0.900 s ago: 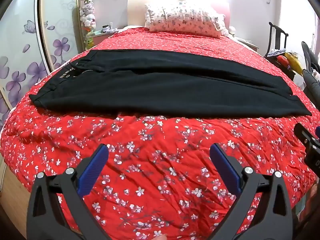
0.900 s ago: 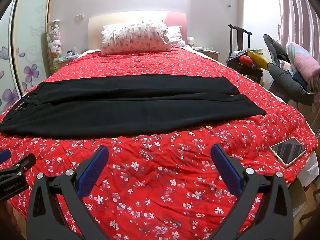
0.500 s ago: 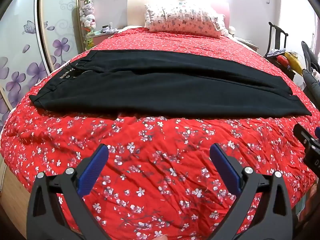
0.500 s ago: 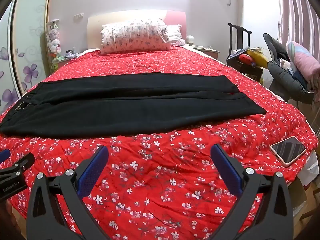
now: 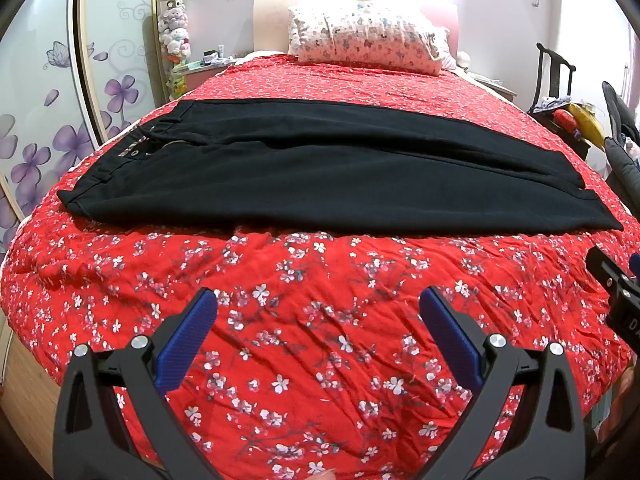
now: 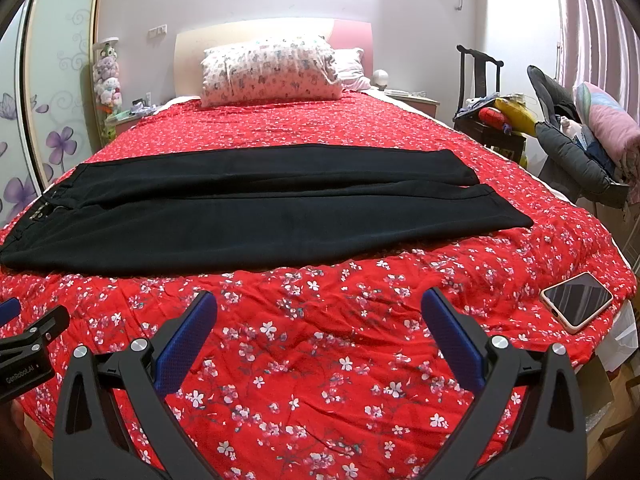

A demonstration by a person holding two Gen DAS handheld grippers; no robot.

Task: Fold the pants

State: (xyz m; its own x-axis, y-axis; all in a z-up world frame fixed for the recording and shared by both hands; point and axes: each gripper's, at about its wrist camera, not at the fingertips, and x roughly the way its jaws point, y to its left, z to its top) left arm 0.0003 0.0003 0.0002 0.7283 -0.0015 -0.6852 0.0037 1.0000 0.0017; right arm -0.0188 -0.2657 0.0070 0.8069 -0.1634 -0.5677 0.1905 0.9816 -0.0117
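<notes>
Black pants (image 5: 328,176) lie flat across the red bed (image 5: 320,344) — left gripper (image 5: 318,312) and right gripper (image 6: 320,314) hover near, fingers spread, empty.

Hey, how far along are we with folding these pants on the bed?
Done: the black pants lie flat across the red bedspread, both legs side by side, waistband to the left. In hand: nothing. The left gripper and right gripper are open above the bedspread, short of the pants. Left: every fold, since no part of the pants is doubled over yet.
</notes>
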